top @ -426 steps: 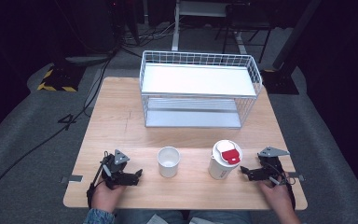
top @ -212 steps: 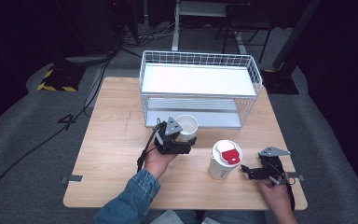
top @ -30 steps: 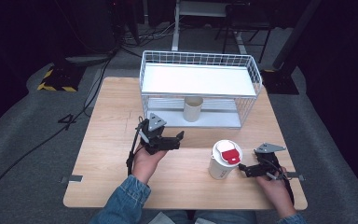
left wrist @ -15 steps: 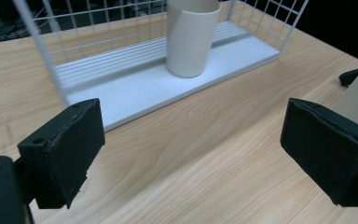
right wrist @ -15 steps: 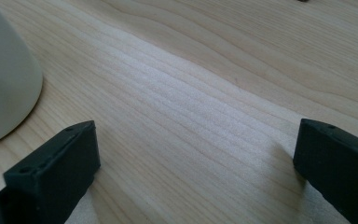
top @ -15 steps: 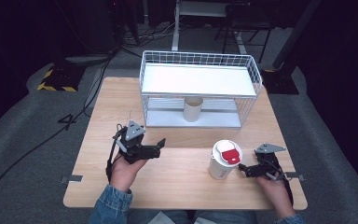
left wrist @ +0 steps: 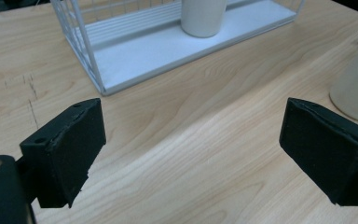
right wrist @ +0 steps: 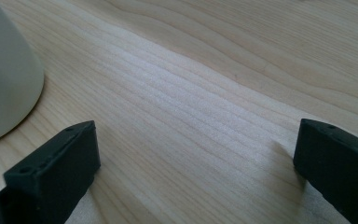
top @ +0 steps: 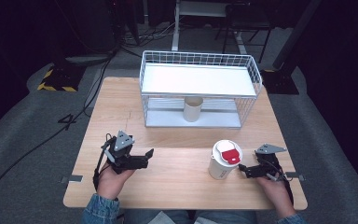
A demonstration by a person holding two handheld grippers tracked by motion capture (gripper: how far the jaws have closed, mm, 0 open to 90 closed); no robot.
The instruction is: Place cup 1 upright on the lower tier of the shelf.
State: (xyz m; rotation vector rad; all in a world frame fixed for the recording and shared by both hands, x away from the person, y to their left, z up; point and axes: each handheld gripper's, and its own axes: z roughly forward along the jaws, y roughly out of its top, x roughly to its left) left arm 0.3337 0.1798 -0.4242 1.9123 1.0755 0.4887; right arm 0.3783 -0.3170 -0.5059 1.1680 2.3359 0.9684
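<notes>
Left gripper [top: 144, 157] nearer, low, level

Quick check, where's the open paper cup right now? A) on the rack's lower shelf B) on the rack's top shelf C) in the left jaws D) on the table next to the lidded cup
A: the open paper cup stands upright on the lower shelf of the wire rack, apart from both grippers.

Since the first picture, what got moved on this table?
The left gripper carried the open paper cup from the table's front onto the wire rack's lower shelf, let go, and drew back toward the person with nothing between its jaws. The lidded cup and right gripper stayed put.
</notes>
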